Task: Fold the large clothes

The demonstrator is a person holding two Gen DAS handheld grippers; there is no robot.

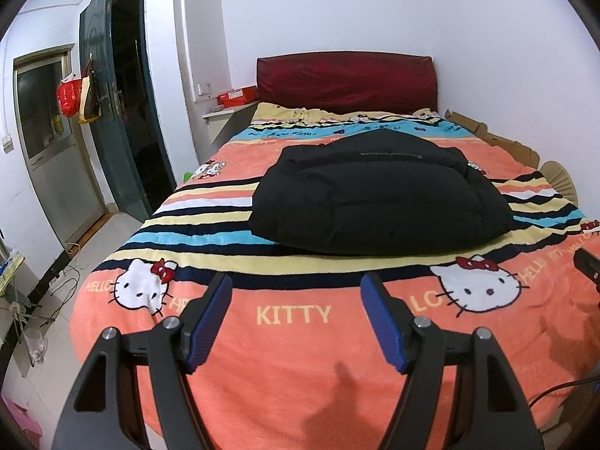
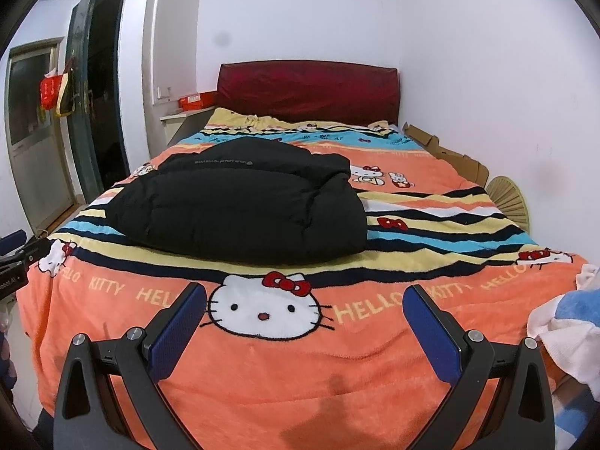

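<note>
A black padded jacket (image 1: 378, 195) lies folded into a bulky bundle on the middle of the bed, on an orange Hello Kitty blanket (image 1: 292, 337). It also shows in the right wrist view (image 2: 243, 202), left of centre. My left gripper (image 1: 296, 285) is open and empty, held above the blanket's near end, short of the jacket. My right gripper (image 2: 305, 296) is open and empty, also above the near end of the blanket (image 2: 300, 375). The left gripper's tip (image 2: 15, 251) shows at the left edge of the right wrist view.
A dark red headboard (image 1: 345, 82) stands at the far wall. Cardboard pieces (image 2: 446, 153) and a straw fan (image 2: 508, 198) lie along the right wall. A white and blue cloth (image 2: 566, 322) sits at the bed's right corner. An open dark door (image 1: 108, 112) and cables are left.
</note>
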